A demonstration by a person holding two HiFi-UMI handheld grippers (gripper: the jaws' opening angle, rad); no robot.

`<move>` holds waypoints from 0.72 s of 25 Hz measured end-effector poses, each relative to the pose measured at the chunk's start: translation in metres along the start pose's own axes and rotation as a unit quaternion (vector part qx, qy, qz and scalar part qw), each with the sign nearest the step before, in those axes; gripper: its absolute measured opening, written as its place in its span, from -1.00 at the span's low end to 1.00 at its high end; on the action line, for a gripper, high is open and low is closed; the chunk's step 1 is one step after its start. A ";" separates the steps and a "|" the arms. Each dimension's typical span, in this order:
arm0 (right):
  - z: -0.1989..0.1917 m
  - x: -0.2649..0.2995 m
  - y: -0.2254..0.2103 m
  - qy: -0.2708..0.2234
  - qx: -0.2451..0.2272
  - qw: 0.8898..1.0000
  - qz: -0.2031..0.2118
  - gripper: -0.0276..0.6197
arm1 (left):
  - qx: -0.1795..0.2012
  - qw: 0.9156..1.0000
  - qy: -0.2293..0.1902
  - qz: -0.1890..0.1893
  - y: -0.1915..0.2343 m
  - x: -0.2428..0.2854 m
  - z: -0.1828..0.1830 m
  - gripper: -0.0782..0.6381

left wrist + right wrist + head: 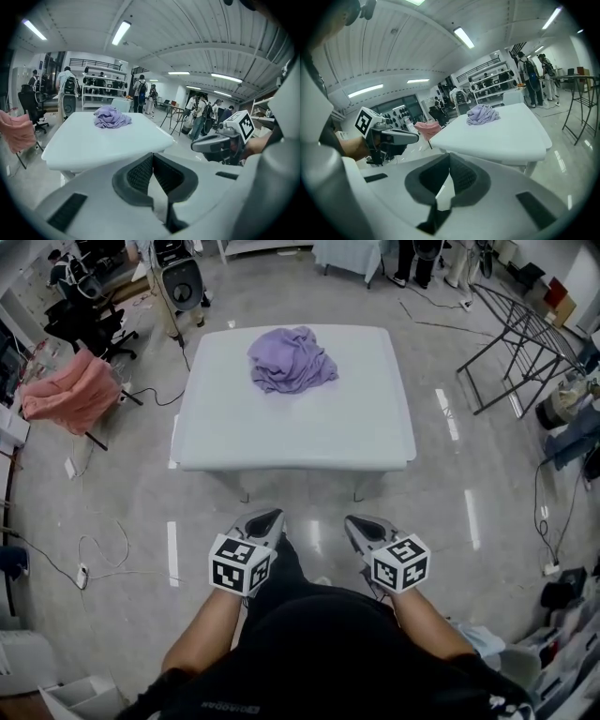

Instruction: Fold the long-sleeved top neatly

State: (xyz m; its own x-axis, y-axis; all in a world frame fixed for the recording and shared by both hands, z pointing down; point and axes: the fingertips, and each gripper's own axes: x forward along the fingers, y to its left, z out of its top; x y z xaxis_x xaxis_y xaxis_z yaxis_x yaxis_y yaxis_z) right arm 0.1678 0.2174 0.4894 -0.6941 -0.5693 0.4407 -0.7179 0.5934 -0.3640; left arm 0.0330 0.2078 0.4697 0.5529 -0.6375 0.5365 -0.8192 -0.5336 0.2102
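Two grippers were noted on the near side of the bench (281, 442), both short of its near edge and over the floor (122, 484). The left gripper (267, 517) had its jaws closed, pads meeting at the tips, with nothing between them. The right gripper (361, 521) was in the same condition: jaws closed and empty. Both pointed toward the bench and somewhat downward.

The long-sleeved top (291, 359) lay on the far half of the bench, close to the bench's midline, well apart from both grippers. It was bunched into a crumpled heap. No sleeve, hem or collar could be picked out, so no true long axis of the garment could be established. The heap itself spread slightly more across the bench than along its depth. The near half of the bench carried nothing.

Assessment: folding was not yet begun. The governing relation was that the top lay straight ahead of and beyond both sets of jaws, across the near half of the bench. The left gripper stood a shade closer to the bench's midline, and so to the heap, though the difference was slight. The coming move would probably call for both grippers to reach across the near edge and open before any hold was possible. The top would need spreading flat first.
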 end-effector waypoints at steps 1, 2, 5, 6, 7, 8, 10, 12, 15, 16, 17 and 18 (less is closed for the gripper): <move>0.005 0.007 -0.005 0.001 -0.001 1.000 -0.003 -0.90 | 0.002 1.000 -0.002 0.000 0.008 0.004 0.005 -0.77; 0.010 0.014 -0.009 0.001 -0.001 1.000 -0.005 -0.90 | 0.002 1.000 -0.001 -0.001 0.016 0.008 0.009 -0.77; 0.030 0.039 -0.018 0.001 -0.003 1.000 -0.011 -0.90 | -0.005 1.000 0.009 0.002 0.047 0.016 0.012 -0.77; 0.038 0.048 -0.020 0.002 -0.004 1.000 -0.013 -0.90 | -0.007 1.000 0.012 0.004 0.059 0.019 0.015 -0.77; 0.046 0.057 -0.023 0.003 -0.006 1.000 -0.014 -0.90 | -0.009 1.000 0.013 0.006 0.072 0.022 0.020 -0.77; 0.056 0.066 -0.025 0.003 -0.009 1.000 -0.015 -0.90 | -0.010 1.000 0.012 0.007 0.084 0.025 0.027 -0.77; 0.076 0.084 -0.028 0.001 -0.016 1.000 -0.017 -0.90 | -0.008 1.000 0.003 0.008 0.107 0.032 0.048 -0.77; 0.097 0.103 -0.033 -0.003 -0.022 1.000 -0.021 -0.90 | -0.002 1.000 -0.008 0.008 0.130 0.039 0.071 -0.77; 0.128 0.130 -0.036 -0.013 -0.029 0.999 -0.030 -0.90 | 0.012 1.000 -0.017 0.007 0.160 0.046 0.098 -0.77; 0.137 0.138 -0.038 -0.016 -0.032 0.999 -0.033 -0.90 | 0.017 1.000 -0.018 0.007 0.170 0.048 0.105 -0.77; 0.146 0.146 -0.039 -0.017 -0.035 0.999 -0.036 -0.90 | 0.020 1.000 -0.019 0.006 0.180 0.051 0.111 -0.77; 0.153 0.153 -0.041 -0.018 -0.038 0.998 -0.040 -0.90 | 0.021 1.000 -0.020 0.005 0.190 0.054 0.115 -0.77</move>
State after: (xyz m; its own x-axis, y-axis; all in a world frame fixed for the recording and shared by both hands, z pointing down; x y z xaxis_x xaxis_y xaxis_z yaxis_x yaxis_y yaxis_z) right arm 0.0822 0.0189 0.4463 -0.6368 -0.6359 0.4361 -0.7660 0.5860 -0.2641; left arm -0.0751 0.0086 0.4443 0.5509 -0.6637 0.5059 -0.8182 -0.5489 0.1708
